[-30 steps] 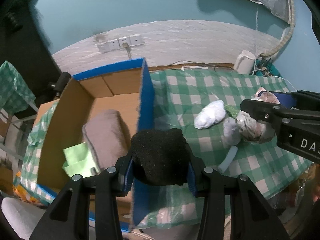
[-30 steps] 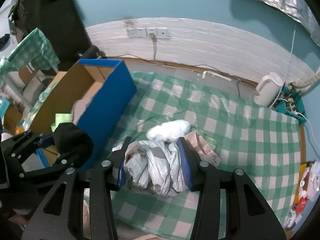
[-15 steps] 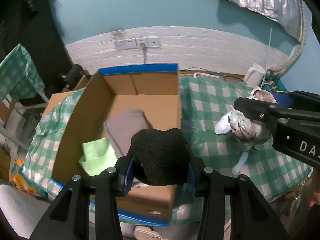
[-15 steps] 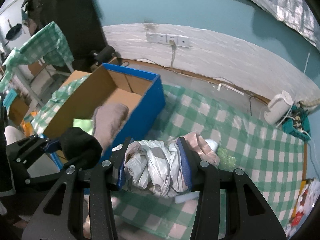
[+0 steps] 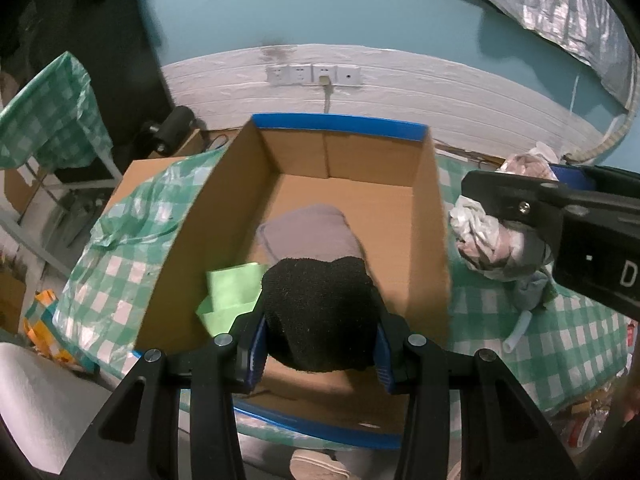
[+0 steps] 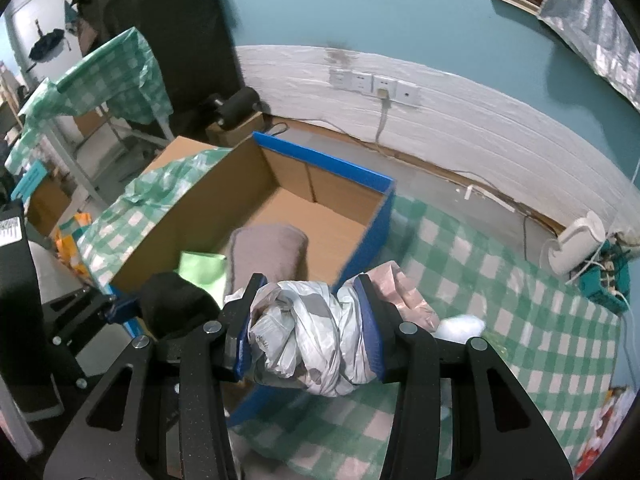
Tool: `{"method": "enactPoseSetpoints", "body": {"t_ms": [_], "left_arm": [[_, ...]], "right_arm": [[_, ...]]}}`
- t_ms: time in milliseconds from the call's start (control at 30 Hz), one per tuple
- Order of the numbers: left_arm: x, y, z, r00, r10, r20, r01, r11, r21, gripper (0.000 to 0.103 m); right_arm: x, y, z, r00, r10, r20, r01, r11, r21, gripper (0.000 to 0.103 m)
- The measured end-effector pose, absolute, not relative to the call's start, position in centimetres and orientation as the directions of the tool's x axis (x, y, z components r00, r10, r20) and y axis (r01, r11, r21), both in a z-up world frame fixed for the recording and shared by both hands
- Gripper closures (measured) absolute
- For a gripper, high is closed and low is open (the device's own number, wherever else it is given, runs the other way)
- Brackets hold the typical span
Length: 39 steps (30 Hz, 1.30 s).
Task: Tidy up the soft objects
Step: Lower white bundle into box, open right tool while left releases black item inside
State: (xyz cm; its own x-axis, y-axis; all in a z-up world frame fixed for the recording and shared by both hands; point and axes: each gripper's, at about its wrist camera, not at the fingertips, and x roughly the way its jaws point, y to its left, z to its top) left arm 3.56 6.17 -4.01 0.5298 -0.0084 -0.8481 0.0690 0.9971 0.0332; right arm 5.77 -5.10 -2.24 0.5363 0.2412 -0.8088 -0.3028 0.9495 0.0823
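Your left gripper (image 5: 320, 354) is clamped on a black sock (image 5: 320, 312), held over the near end of the cardboard box (image 5: 434, 216) so it can drop beside the grey roll (image 5: 312, 232) and green cloth (image 5: 230, 288) already inside. Your right gripper (image 6: 306, 334) is clamped on a crumpled plastic bag (image 6: 308, 336), waiting above the box's right wall. A second ago both loads hung over the checked tablecloth (image 6: 520, 300); now the box sits squarely beneath the sock.
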Motion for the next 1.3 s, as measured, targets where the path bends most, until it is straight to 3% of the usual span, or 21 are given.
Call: {"method": "enactPoseSetpoints", "body": {"t_ms": [633,833,933,1100,1300], "left_arm": [[5.5,12.1,-6.6,0.470,0.046,-0.882,-0.057,0.998,0.022,0.058],[5.7,12.4,-7.1,0.464,0.079,-0.882,-0.083,0.996,0.046,0.053],[6.0,12.3,-7.2,0.455,0.069,-0.888,-0.078,0.996,0.037,0.052],[5.9,11.9,-6.8,0.479,0.057,-0.876,-0.064,0.997,0.030,0.037],[5.6,11.1,-6.1,0.507,0.036,-0.861,-0.037,0.999,0.020,0.028]], "right_arm": [[9.1,2.0,-5.4,0.454,0.269,-0.850,-0.377,0.922,0.091,0.059],[9.8,2.4,-5.8,0.456,0.270,-0.848,-0.365,0.926,0.099,0.048],[9.7,2.5,-5.7,0.461,0.268,-0.846,-0.367,0.926,0.094,0.034],[9.6,2.0,-5.4,0.481,0.265,-0.836,-0.355,0.930,0.091,0.032],[9.6,0.9,-5.2,0.486,0.258,-0.835,-0.336,0.937,0.094,0.030]]}}
